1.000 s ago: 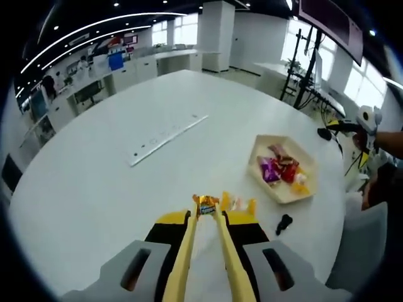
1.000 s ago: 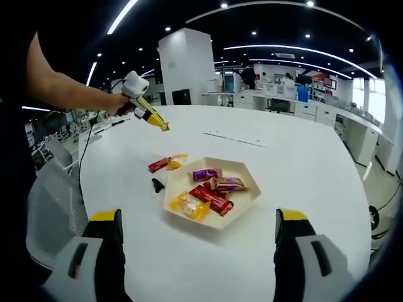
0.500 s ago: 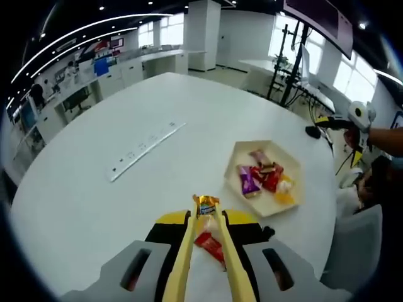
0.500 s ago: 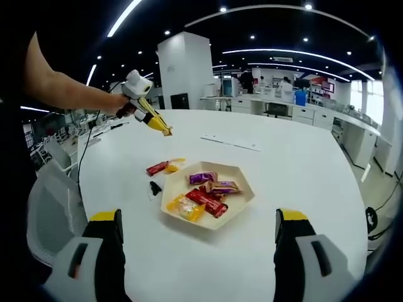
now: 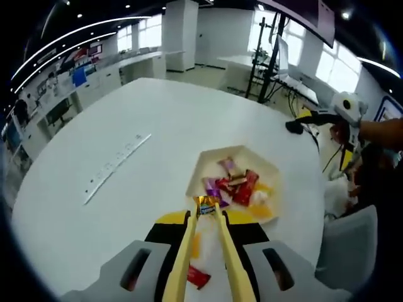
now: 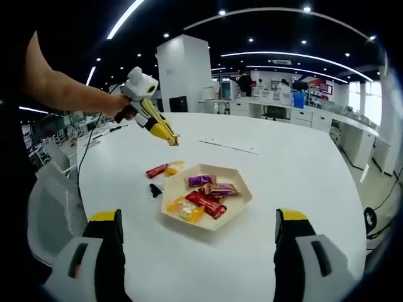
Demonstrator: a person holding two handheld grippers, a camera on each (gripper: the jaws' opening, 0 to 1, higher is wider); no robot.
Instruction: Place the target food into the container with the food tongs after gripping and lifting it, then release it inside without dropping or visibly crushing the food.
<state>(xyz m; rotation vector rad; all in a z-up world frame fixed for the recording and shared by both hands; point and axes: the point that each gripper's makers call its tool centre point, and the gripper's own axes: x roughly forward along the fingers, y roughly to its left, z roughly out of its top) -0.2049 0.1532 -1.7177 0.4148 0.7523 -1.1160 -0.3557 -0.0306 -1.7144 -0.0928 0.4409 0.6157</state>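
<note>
Tongs (image 5: 204,204) now nearer tray (image 5: 200,171) — loose red wrapper (image 5: 197,276) stays outside.

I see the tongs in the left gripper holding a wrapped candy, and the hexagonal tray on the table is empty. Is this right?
Not quite. The tray is not empty: several wrapped snacks lie in it, as the right gripper view shows. The rest holds: the tongs in the left gripper do hold a wrapped candy.

An open-plan office or lab; a large round white table (image 6: 302,170) stands in the foreground, with rows of white desks (image 6: 296,112) and monitors behind it. Strip lights (image 6: 277,55) and spotlights run across a dark ceiling; a broad white column (image 6: 184,75) rises mid-room; tall windows (image 5: 327,66) line one side.
</note>
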